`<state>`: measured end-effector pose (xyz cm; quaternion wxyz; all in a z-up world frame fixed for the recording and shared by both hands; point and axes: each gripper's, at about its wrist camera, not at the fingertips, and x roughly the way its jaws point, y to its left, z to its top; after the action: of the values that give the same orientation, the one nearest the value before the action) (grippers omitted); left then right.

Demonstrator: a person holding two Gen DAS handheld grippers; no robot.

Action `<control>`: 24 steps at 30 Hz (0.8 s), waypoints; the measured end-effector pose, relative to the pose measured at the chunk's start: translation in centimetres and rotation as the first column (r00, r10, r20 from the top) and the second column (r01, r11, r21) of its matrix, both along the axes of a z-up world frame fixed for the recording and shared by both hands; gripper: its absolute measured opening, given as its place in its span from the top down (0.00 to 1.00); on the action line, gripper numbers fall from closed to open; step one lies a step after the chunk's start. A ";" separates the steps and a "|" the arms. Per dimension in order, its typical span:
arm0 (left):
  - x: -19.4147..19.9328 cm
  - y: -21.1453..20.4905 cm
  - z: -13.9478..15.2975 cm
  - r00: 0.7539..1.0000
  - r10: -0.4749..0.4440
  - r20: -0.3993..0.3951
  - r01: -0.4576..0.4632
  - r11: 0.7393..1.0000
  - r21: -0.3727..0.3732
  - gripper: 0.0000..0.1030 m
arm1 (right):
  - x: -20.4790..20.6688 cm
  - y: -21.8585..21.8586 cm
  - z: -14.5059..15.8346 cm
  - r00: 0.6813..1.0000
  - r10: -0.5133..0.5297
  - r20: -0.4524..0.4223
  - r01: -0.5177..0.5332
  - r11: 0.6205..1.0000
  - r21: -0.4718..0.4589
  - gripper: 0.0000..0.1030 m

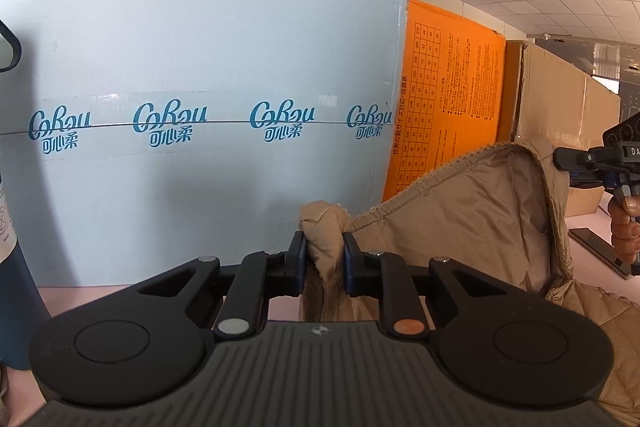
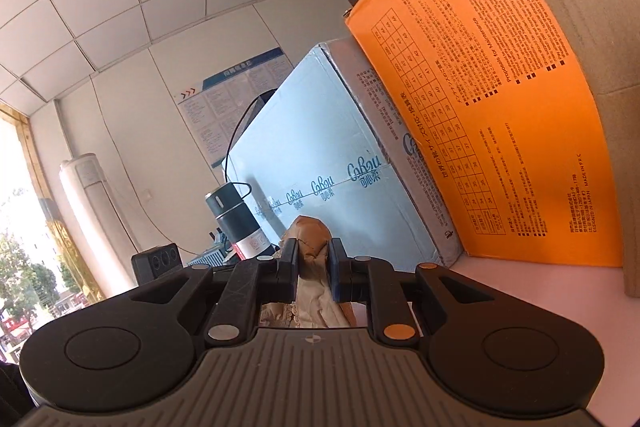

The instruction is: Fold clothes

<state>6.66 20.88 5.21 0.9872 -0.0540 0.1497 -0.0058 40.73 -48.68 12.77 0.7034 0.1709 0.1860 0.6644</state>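
A tan quilted jacket [image 1: 472, 219] hangs lifted above the pink table [image 1: 588, 227]. My left gripper [image 1: 323, 247] is shut on a bunched corner of its hem. The stitched hem runs up to the right toward my right gripper [image 1: 560, 159], seen at the right edge of the left wrist view and held by a hand. In the right wrist view my right gripper [image 2: 313, 255] is shut on another tan fold of the jacket [image 2: 308, 231]. The rest of the jacket hangs below and is mostly hidden.
A pale blue carton [image 1: 192, 99] stands close ahead, with an orange box [image 1: 448, 95] and a brown cardboard box [image 1: 560, 99] beside it. A dark bottle [image 2: 236, 215] stands left of the carton. A black device [image 2: 158, 261] lies near it.
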 end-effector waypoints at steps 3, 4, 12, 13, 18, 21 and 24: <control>-0.8 -0.5 1.2 1.000 -0.007 0.012 0.007 1.000 -0.012 0.87 | -1.2 -0.7 0.7 1.000 -0.002 0.012 0.002 1.000 0.001 0.86; -1.1 -0.8 1.7 1.000 -0.009 0.018 0.010 1.000 -0.014 0.87 | -1.6 -1.0 0.9 1.000 -0.003 0.016 0.003 1.000 0.001 0.86; -4.2 -3.4 5.0 0.997 -0.049 0.057 0.045 0.997 0.067 0.87 | -4.8 -3.3 2.6 0.999 -0.007 0.047 0.007 1.000 0.013 0.86; -4.8 -3.7 5.4 0.996 -0.053 0.065 0.048 0.996 0.076 0.87 | -5.2 -3.6 2.7 0.999 -0.008 0.050 0.008 1.000 0.014 0.86; -7.9 -5.0 6.6 0.993 -0.077 0.093 0.067 0.992 0.110 0.87 | -7.4 -5.6 3.4 0.998 -0.017 0.062 0.015 0.999 0.034 0.86; -9.8 -5.8 6.9 0.991 -0.092 0.098 0.078 0.987 0.142 0.87 | -8.7 -6.4 3.6 0.998 -0.012 0.069 0.010 0.999 0.037 0.86; -11.6 -6.5 7.1 0.989 -0.107 0.103 0.090 0.983 0.163 0.87 | -10.2 -7.3 3.9 0.997 -0.008 0.081 0.005 0.999 0.033 0.86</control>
<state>-4.90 14.38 12.35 0.9937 0.0321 0.0970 -0.0459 30.55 -55.95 16.67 0.7095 0.1561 0.1458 0.6716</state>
